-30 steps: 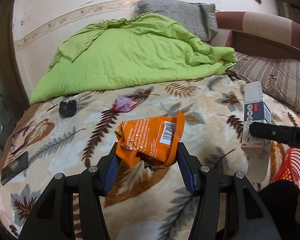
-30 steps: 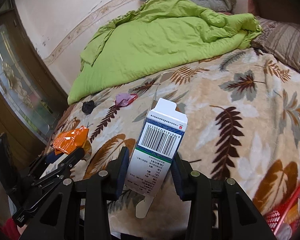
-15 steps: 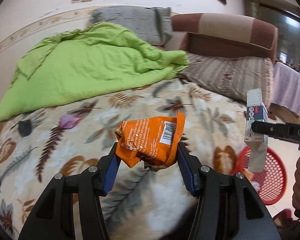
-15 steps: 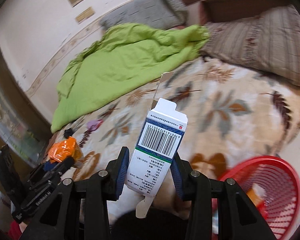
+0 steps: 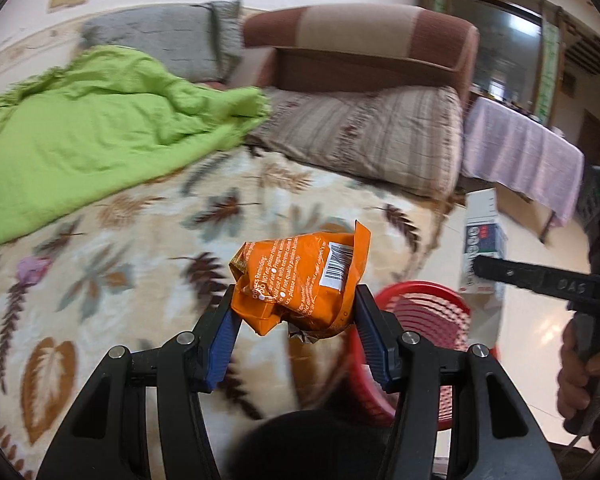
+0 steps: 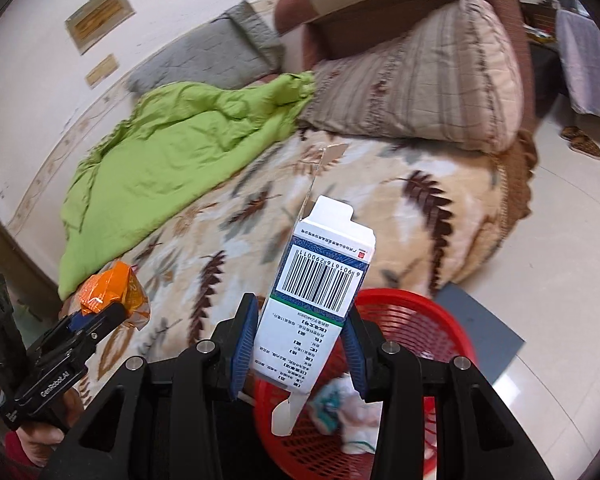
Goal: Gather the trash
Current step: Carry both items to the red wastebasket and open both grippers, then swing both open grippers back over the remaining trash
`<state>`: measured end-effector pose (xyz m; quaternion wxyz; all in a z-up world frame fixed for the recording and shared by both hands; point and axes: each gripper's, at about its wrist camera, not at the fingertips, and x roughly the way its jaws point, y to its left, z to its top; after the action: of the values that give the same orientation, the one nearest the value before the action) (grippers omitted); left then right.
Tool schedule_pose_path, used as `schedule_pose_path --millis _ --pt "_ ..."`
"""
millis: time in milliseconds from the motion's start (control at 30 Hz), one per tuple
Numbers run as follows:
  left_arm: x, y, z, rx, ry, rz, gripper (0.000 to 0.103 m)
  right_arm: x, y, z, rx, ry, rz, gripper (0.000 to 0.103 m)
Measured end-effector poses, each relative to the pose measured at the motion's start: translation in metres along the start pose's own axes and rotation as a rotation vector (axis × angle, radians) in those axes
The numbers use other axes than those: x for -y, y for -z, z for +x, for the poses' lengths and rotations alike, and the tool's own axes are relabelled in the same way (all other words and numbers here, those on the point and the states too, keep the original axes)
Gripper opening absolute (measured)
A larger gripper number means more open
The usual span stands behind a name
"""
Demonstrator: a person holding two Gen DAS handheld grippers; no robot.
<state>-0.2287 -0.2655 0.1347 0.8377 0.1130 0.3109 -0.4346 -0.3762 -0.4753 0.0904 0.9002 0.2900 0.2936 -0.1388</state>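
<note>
Taking the red basket (image 6: 420, 320) on the floor as my landmark and working left to right: far off to its left on the bed (image 5: 112, 280) a small purple scrap (image 5: 32, 268) lies loose, so that one is left to fetch, I judge. Closer in, my left claw (image 5: 296, 320) is clenched on the crumpled orange wrapper (image 5: 304, 280), hanging just left of the basket's rim. My right claw (image 6: 300, 340) pinches the white barcode carton (image 6: 320, 280) right over the basket's near edge. Neither is dropped yet. Inside the basket, some whitish crumpled rubbish (image 6: 352, 408) already sits, so collecting is partly done. Hard to read: the carton and my fingers hide much of the basket's inside, the bed's left stretch is blurred, and its foot is cut off.
</note>
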Motion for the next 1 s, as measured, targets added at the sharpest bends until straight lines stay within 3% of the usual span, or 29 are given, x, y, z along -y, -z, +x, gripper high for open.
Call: schedule_pose_path --millis 267,367,400,500,767,1000 --pt "0.055 -0.002 0.032 -0.079 0.159 0.056 0.056 0.034 0.008 -0.006 -0.041 0.057 0.027 0.045" --pt "0.07 -0.001 0.046 -0.114 0.207 0.052 0.066 0.045 0.009 -0.004 -0.056 0.071 0.046 0.048" --pt "0.072 -0.001 0.05 -0.128 0.221 0.044 0.075 0.049 0.01 -0.003 -0.068 0.074 0.057 0.049" --pt "0.072 0.003 0.055 -0.148 0.243 0.019 0.075 0.059 0.012 -0.004 -0.09 0.077 0.092 0.05" --pt "0.038 0.005 0.038 -0.12 0.183 -0.019 0.075 0.055 0.005 -0.003 -0.066 0.058 0.101 0.05" --pt "-0.019 0.008 0.012 -0.055 0.027 -0.08 0.075 0.009 -0.004 0.021 -0.087 -0.023 0.04 0.059"
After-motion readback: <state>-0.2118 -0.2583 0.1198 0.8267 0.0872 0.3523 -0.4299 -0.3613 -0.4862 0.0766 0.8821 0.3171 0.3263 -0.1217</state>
